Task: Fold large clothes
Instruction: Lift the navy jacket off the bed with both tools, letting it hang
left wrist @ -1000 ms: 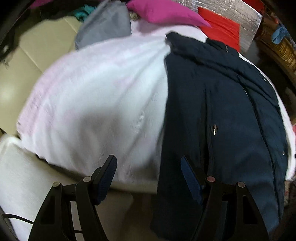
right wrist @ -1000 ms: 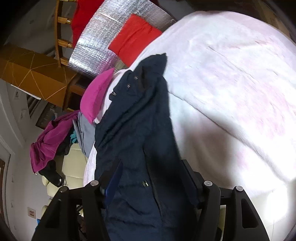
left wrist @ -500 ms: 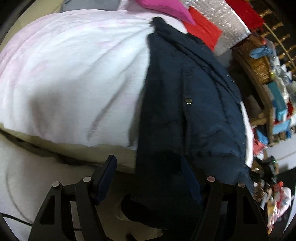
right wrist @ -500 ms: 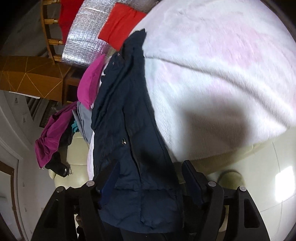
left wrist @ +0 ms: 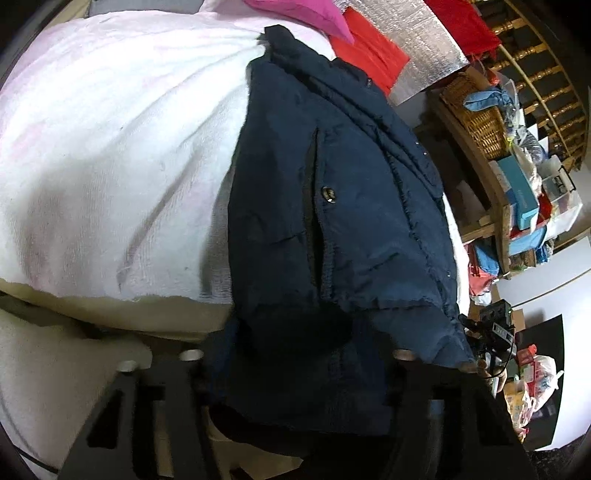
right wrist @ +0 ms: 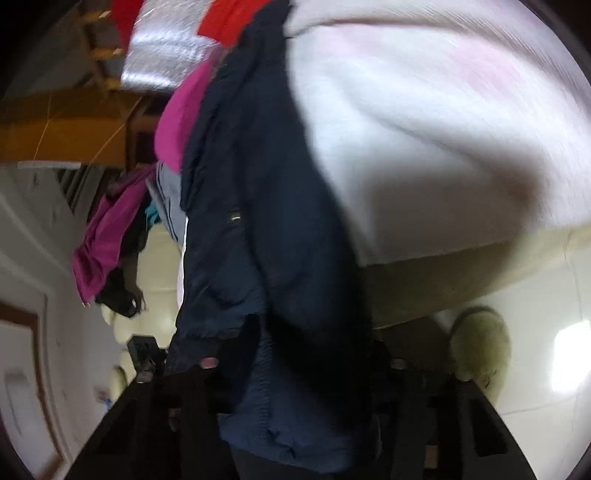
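- Nearest, the left gripper (left wrist: 295, 363) is closing its jaws over the hem of the navy jacket (left wrist: 343, 206); the cloth hides the pads.
- The right gripper (right wrist: 303, 363) is closing too, hem bunched between its jaws (a blurred view).
- The jacket lies lengthwise on the white blanket (left wrist: 122, 147).
- Beyond sits a magenta cushion (left wrist: 295, 14).

Right gripper (right wrist: 301, 373) sat low in frame, jaws closing with the navy jacket (right wrist: 258, 221) hem bunched between them (pads hidden by fabric, contact unclear). Jacket ran up across a white-pink blanket (right wrist: 424, 129). Magenta garment (right wrist: 107, 236) hung left; red cloth (right wrist: 225, 18) and silver foil sheet (right wrist: 166, 55) sat up top. Frame was blurred.
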Action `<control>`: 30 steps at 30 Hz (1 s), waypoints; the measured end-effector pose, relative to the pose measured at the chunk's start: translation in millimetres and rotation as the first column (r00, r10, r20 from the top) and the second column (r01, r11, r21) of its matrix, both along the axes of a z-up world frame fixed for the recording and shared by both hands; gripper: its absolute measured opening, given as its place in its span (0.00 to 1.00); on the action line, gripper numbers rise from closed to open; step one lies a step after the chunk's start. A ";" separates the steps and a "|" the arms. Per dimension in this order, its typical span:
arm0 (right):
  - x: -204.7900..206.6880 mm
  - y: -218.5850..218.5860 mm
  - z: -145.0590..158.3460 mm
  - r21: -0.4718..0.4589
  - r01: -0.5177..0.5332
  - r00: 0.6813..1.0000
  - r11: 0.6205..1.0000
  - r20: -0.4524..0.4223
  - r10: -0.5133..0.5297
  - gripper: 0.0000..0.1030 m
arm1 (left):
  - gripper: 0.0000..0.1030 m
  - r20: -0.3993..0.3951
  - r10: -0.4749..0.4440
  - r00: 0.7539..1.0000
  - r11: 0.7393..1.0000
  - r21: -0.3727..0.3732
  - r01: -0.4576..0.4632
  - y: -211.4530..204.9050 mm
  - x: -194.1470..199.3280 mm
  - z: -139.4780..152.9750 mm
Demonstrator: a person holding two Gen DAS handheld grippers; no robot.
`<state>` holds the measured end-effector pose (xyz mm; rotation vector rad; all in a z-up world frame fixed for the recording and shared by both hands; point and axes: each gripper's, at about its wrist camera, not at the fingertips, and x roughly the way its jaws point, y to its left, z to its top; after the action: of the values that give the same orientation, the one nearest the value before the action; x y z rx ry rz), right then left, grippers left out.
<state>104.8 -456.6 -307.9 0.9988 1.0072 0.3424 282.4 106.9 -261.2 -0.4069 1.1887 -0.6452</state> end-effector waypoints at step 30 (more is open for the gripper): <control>11.4 17.7 64.8 -0.113 -0.007 0.988 0.994 0.151 0.024 0.19 | 0.22 0.050 -0.041 0.998 0.990 -0.132 0.048 -6.8 -0.9 34.0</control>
<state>116.2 -438.9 -243.1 0.8507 0.8863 0.3656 281.5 100.1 -227.1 -0.4756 1.1158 -0.7713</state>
